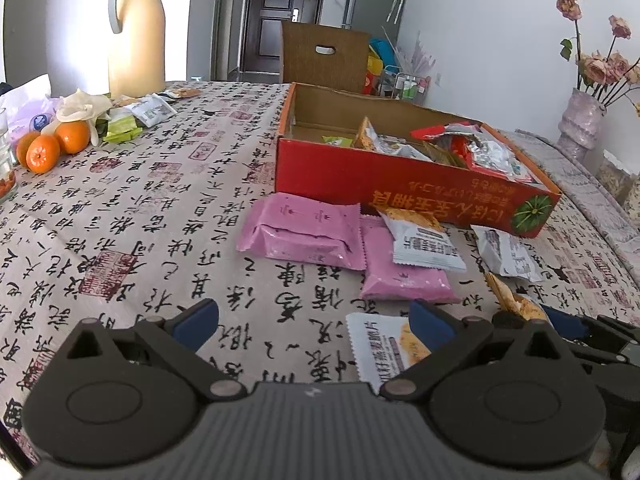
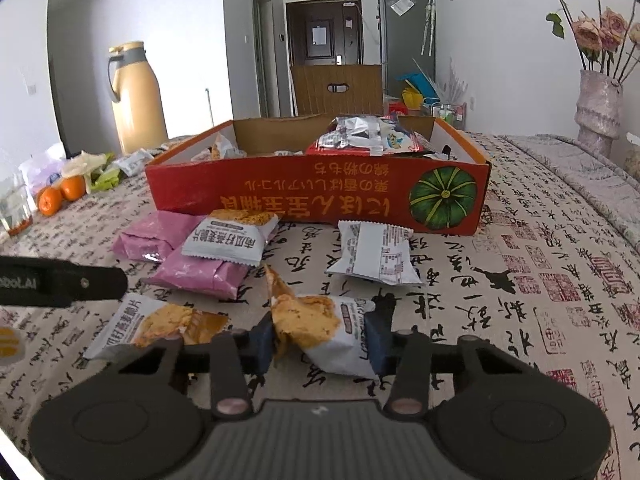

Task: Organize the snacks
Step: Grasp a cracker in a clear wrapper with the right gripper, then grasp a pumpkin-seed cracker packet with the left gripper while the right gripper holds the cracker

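Observation:
A red cardboard box (image 1: 400, 182) (image 2: 280, 196) holding several snack packets stands on the calligraphy-print tablecloth. In front of it lie two pink packets (image 1: 304, 232) (image 2: 200, 268) and several white-and-orange cracker packets (image 1: 424, 244) (image 2: 236, 236). My right gripper (image 2: 320, 334) is shut on a white-and-orange cracker packet (image 2: 320, 324), low over the table. My left gripper (image 1: 316, 320) is open and empty above the cloth, with another cracker packet (image 1: 388, 348) (image 2: 160, 326) beside its right finger.
A cream thermos jug (image 1: 136, 28) (image 2: 136, 100), tangerines (image 1: 52, 146) (image 2: 60, 196) and more wrapped snacks (image 1: 136, 118) sit at the far left. A vase of dried roses (image 1: 580, 120) (image 2: 598, 104) stands at the right. A wooden chair (image 1: 324, 56) is behind the box.

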Demonstrator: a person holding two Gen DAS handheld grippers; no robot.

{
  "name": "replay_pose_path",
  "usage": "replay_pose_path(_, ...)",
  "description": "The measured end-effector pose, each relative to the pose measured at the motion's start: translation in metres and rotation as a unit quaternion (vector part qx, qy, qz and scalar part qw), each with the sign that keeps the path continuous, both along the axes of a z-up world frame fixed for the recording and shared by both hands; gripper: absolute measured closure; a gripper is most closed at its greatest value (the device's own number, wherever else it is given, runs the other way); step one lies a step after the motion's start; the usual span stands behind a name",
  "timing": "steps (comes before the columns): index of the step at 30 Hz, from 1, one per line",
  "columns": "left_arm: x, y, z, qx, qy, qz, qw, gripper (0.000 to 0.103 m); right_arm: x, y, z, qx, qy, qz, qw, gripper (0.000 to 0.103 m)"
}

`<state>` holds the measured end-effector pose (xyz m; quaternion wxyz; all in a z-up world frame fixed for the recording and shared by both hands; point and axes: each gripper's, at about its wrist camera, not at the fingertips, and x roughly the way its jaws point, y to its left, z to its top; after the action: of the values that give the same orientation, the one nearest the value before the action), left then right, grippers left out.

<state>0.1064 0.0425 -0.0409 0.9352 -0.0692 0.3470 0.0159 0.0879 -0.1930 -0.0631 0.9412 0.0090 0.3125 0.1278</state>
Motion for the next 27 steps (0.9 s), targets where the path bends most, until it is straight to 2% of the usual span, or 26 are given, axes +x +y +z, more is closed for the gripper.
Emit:
replay_pose_path(10,0.005,-0.03,-0.005,-0.004,0.028,-0.022,0.9994,0.0,-0.013,-0.03,0.01,0.02,-0.034,-0.033,0.999,0.059)
replay_pose_path(15,0.006,-0.05,-0.008,0.016,0.041,-0.034,0.9985,0.0,-0.015,-0.045,0.007,0.03,-0.032,-0.046,0.998,0.059)
replay_pose_path(19,0.011,-0.064,-0.014,0.041,0.056,-0.023,0.9974,0.0,-0.016,-0.053,0.005,0.039,-0.031,-0.049,0.998,0.059)
replay_pose_path(27,0.014,-0.077,-0.022,0.066,0.064,-0.019,0.9956,0.001,-0.019,-0.061,0.002,0.052,-0.031,-0.048,0.997,0.059)
